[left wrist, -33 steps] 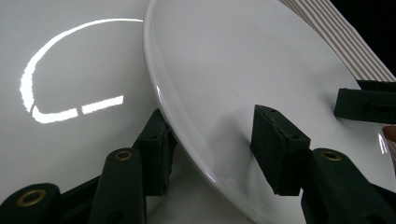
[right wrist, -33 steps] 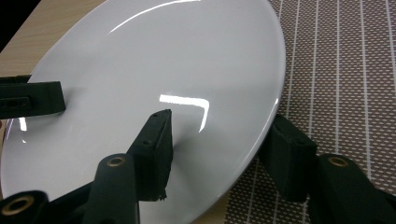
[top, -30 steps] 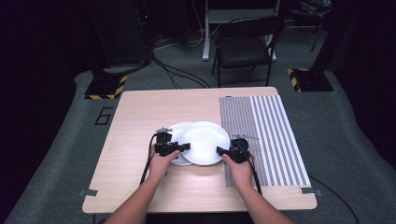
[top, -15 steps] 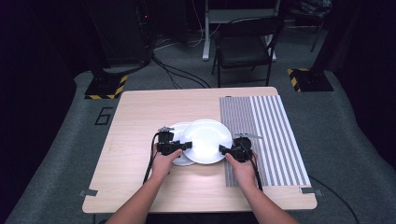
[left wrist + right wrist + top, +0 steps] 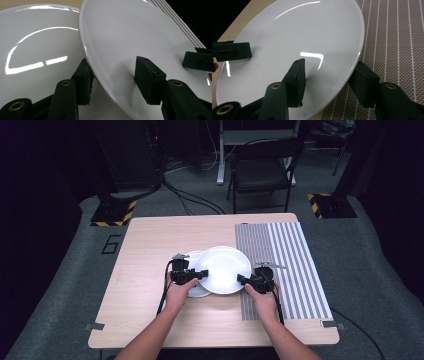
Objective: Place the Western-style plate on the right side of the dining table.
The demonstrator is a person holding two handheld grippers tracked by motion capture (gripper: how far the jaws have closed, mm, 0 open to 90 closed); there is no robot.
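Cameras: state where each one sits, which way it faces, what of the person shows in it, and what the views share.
High view: above the person's side, facing forward and down on the table; both forearms, left hand-held gripper, right hand-held gripper.
Left gripper view: on the left hand-held gripper, looking along its jaws across the upper plate, over the lower plate.
Right gripper view: on the right hand-held gripper, facing the striped mat.
Shared: the upper plate, clamped at opposite rims.
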